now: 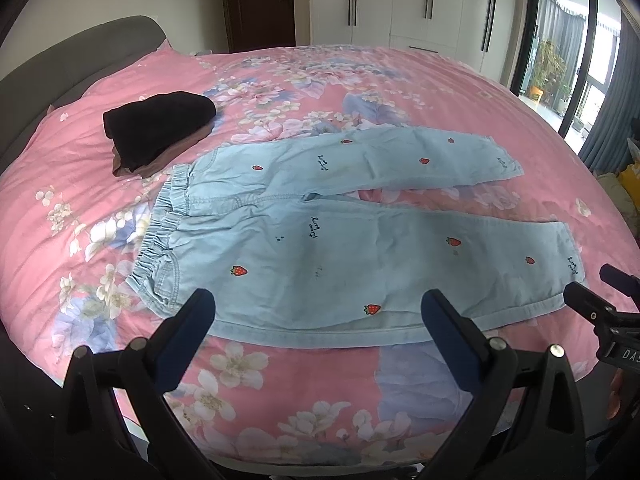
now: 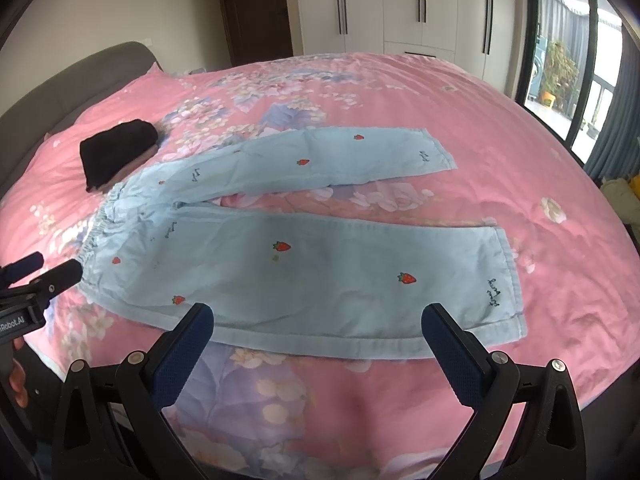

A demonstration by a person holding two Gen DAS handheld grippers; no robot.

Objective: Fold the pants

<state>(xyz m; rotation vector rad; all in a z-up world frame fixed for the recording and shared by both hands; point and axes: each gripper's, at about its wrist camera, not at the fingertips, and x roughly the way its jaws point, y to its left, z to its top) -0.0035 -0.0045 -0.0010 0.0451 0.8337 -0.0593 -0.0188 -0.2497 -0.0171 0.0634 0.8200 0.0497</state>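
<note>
Light blue pants point(image 1: 320, 240) with a strawberry print lie flat on the pink floral bed cover, waistband at the left, both legs spread out to the right; they also show in the right wrist view point(image 2: 304, 268). My left gripper point(image 1: 318, 312) is open and empty, hovering over the near edge of the nearer leg, close to the waistband side. My right gripper point(image 2: 318, 324) is open and empty, over the near edge of the same leg, closer to the cuff. Each gripper shows at the edge of the other's view, the right point(image 1: 600, 292) and the left point(image 2: 48, 272).
A folded stack of dark garments point(image 1: 158, 130) sits just beyond the waistband, also seen in the right wrist view point(image 2: 118, 150). A grey headboard point(image 1: 76, 52) stands at the left. White wardrobes point(image 1: 420, 4) and a glass door are beyond the bed. The bed cover point(image 1: 300, 380) falls away at the near edge.
</note>
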